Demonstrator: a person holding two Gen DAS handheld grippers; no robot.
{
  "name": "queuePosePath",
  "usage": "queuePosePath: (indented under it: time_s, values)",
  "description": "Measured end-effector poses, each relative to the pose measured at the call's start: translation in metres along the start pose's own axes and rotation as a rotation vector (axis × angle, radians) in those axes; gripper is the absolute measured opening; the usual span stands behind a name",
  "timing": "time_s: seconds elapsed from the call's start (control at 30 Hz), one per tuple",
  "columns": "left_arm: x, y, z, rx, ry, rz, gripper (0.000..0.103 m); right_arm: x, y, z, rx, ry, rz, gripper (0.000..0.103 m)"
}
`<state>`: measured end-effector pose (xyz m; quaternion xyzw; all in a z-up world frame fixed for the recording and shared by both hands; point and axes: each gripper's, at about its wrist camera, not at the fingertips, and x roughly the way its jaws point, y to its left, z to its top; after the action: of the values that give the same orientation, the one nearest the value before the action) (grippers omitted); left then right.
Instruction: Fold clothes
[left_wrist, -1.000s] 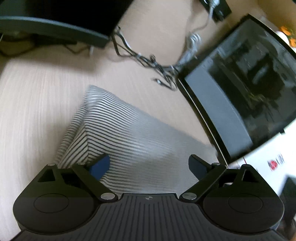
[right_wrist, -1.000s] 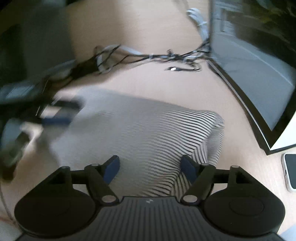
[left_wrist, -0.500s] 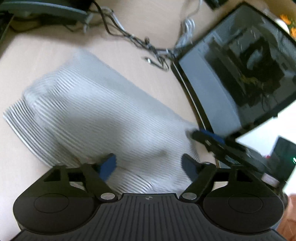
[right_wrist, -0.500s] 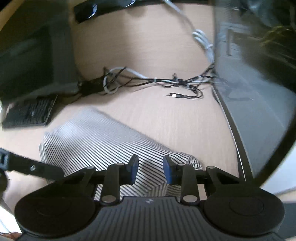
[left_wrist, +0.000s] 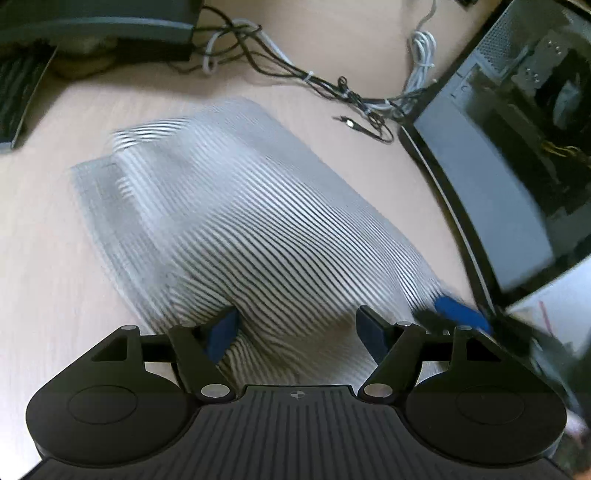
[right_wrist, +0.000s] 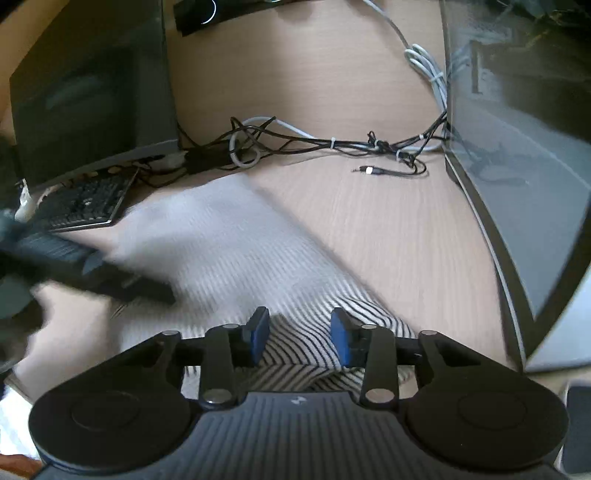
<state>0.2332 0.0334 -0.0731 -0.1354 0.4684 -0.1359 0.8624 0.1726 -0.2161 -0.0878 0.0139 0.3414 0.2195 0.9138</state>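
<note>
Striped black-and-white knit garment (left_wrist: 258, 236) lies folded on the pale wooden desk (left_wrist: 44, 266), soft, light and floppy, so I'd pinch its near edge. My left gripper (left_wrist: 299, 328) is closing, half-wide, astride a raised fold; my right gripper (right_wrist: 299, 336) is opening with cloth between its pads, though blur hides any contact.

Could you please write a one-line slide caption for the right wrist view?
Right tongs opening over a rumpled black-and-white striped garment on a light wooden desk.

You have a soft knit cloth, the striped garment (left_wrist: 266, 236), lying matt on the pale wood-grain table (right_wrist: 388, 229), smooth and low in sheen. At the right of the frame the monitor (right_wrist: 517, 184) has a glossy, reflective screen. The cables (right_wrist: 332, 142) look rubbery; your gripper housings are matt black plastic.
</note>
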Motion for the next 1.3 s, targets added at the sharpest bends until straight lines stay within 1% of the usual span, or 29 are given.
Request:
queuePosePath:
  time_s: [0.07, 0.1, 0.17, 0.27, 0.3, 0.37, 0.4, 0.43, 0.5, 0.53, 0.57, 0.63, 0.67, 0.73, 0.8, 0.87, 0.97, 1.0, 1.03, 1.07, 1.1, 1.2, 1.3]
  values:
    - [0.006, 0.003, 0.01, 0.015, -0.021, 0.046, 0.074, -0.006, 0.015, -0.007, -0.016, 0.009, 0.048, 0.051]
    - [0.006, 0.005, 0.014, 0.015, -0.023, 0.057, 0.074, -0.008, 0.024, -0.01, -0.038, 0.014, 0.073, 0.058]
    - [0.001, 0.009, 0.017, 0.016, -0.023, 0.068, 0.075, -0.012, 0.037, -0.011, -0.085, 0.02, 0.094, 0.061]
    - [-0.016, 0.012, 0.012, 0.048, -0.028, 0.053, 0.078, -0.02, 0.039, -0.001, -0.092, 0.002, 0.083, 0.061]
    - [-0.023, 0.01, 0.008, 0.078, -0.035, 0.044, 0.078, -0.024, 0.038, 0.004, -0.092, -0.017, 0.07, 0.061]
    - [-0.037, 0.003, -0.002, 0.151, -0.053, 0.033, 0.079, -0.031, 0.037, 0.014, -0.103, -0.057, 0.041, 0.057]
    - [-0.042, -0.002, -0.008, 0.194, -0.063, 0.032, 0.08, -0.031, 0.038, 0.017, -0.115, -0.072, 0.033, 0.048]
    - [-0.046, -0.008, -0.015, 0.25, -0.075, 0.042, 0.081, -0.032, 0.038, 0.021, -0.128, -0.085, 0.027, 0.042]
    - [-0.05, -0.021, -0.031, 0.37, -0.09, 0.079, 0.085, -0.025, 0.041, 0.024, -0.154, -0.078, 0.022, 0.042]
    - [-0.049, -0.026, -0.039, 0.417, -0.088, 0.094, 0.085, -0.02, 0.042, 0.022, -0.172, -0.057, 0.026, 0.042]
    - [-0.048, -0.028, -0.044, 0.439, -0.08, 0.101, 0.085, -0.014, 0.044, 0.018, -0.193, -0.027, 0.034, 0.042]
    - [-0.043, -0.024, -0.051, 0.422, -0.056, 0.102, 0.085, -0.002, 0.047, 0.01, -0.235, 0.034, 0.049, 0.042]
    - [-0.041, -0.022, -0.054, 0.408, -0.046, 0.107, 0.085, 0.0, 0.048, 0.004, -0.253, 0.044, 0.055, 0.042]
    - [-0.038, -0.02, -0.059, 0.385, -0.04, 0.123, 0.087, -0.002, 0.048, -0.005, -0.268, 0.041, 0.067, 0.042]
    - [-0.037, -0.016, -0.06, 0.363, -0.043, 0.128, 0.092, -0.004, 0.043, -0.006, -0.245, 0.05, 0.09, 0.043]
    - [-0.037, -0.011, -0.057, 0.328, -0.044, 0.128, 0.093, -0.006, 0.039, -0.007, -0.222, 0.059, 0.112, 0.045]
    - [-0.037, -0.003, -0.054, 0.266, -0.047, 0.134, 0.094, -0.005, 0.039, -0.008, -0.255, 0.053, 0.116, 0.051]
    - [-0.039, -0.001, -0.052, 0.253, -0.05, 0.143, 0.095, -0.003, 0.039, -0.006, -0.279, 0.052, 0.112, 0.055]
    - [-0.04, 0.0, -0.051, 0.24, -0.054, 0.152, 0.095, -0.001, 0.038, -0.002, -0.308, 0.05, 0.108, 0.058]
    - [-0.043, -0.001, -0.05, 0.241, -0.059, 0.163, 0.095, -0.004, 0.039, -0.001, -0.344, 0.048, 0.12, 0.058]
    - [-0.047, -0.001, -0.049, 0.243, -0.065, 0.173, 0.095, -0.01, 0.04, 0.0, -0.387, 0.045, 0.144, 0.059]
    - [-0.062, -0.001, -0.048, 0.263, -0.09, 0.191, 0.099, -0.027, 0.042, 0.003, -0.514, 0.036, 0.216, 0.07]
    - [-0.07, 0.001, -0.049, 0.256, -0.101, 0.218, 0.099, -0.033, 0.048, -0.003, -0.584, 0.065, 0.27, 0.071]
